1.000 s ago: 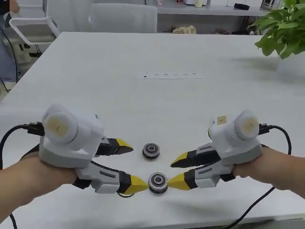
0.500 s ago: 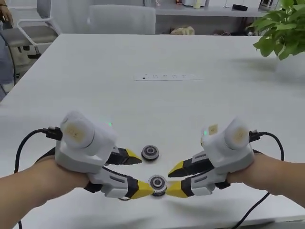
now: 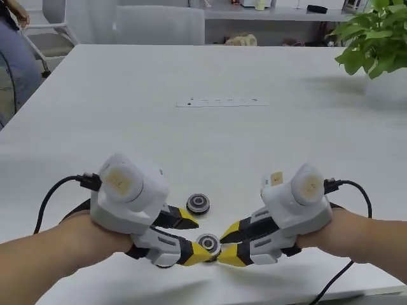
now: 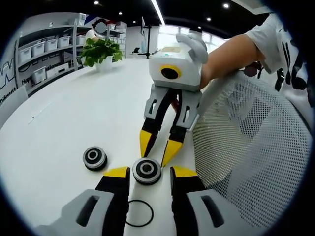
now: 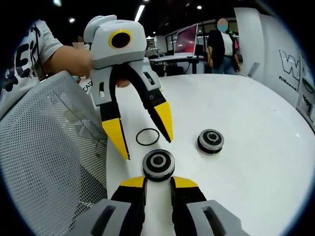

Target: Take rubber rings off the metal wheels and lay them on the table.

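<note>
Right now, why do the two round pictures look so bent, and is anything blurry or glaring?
Head view: soft, even light, sharp, faint shadows on the table. Left gripper view: fisheye bends the table edge and swells the mesh chair back; ceiling lights show as bright streaks. Right gripper view: same bending; the near wheel is crisp.

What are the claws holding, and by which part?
Nothing clearly: the near wheel lies between the tips of the open left claw; the right claw, also open, points at its rim.
</note>
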`<state>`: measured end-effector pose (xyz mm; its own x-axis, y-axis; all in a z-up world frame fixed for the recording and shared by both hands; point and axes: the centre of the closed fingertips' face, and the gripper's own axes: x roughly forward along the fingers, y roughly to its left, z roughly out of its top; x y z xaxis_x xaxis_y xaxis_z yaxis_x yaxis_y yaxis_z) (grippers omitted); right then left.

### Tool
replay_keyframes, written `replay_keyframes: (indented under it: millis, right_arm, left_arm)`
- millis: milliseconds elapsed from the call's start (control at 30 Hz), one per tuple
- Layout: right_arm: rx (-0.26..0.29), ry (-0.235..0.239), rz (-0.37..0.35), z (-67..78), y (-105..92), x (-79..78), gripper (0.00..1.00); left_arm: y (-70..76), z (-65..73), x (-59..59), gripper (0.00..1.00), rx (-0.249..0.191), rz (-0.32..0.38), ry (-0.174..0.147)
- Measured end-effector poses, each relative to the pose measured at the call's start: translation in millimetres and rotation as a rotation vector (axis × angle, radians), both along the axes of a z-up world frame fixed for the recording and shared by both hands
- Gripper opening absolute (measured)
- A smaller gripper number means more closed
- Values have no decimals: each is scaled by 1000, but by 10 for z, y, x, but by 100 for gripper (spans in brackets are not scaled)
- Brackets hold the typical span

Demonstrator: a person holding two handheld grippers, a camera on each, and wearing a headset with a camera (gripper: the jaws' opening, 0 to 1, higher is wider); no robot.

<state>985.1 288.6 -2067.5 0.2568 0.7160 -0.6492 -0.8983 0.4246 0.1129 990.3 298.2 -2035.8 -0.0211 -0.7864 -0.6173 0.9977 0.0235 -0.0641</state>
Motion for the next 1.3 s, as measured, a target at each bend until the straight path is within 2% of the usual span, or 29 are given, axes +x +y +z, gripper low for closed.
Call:
replay_keyframes:
  millis: [533, 700, 767, 867, 967, 1167, 1300]
  right_arm:
    - [-2, 0, -2, -33, -7, 4, 13]
    - [0, 0, -5, -35, -10, 9, 13]
    - [0, 0, -6, -34, -9, 10, 13]
    - [-4, -4, -15, -36, -19, 26, 11]
    - [1, 2, -19, -33, -14, 23, 11]
    - [-1, 6, -26, -34, -17, 25, 11]
    - [-6, 12, -28, -37, -30, 21, 7]
  left_arm:
    - [-45, -126, -22, 17, 30, -15, 3]
    - [-56, -122, 22, 12, 30, -7, -21]
    - [-68, -129, 15, 12, 34, -16, -41]
    - [-79, -135, 13, 12, 48, -37, -90]
    - [-77, -140, 34, 11, 46, -27, -85]
    - [-88, -141, 40, 9, 45, -24, -112]
    - [-86, -140, 47, 9, 47, -22, -114]
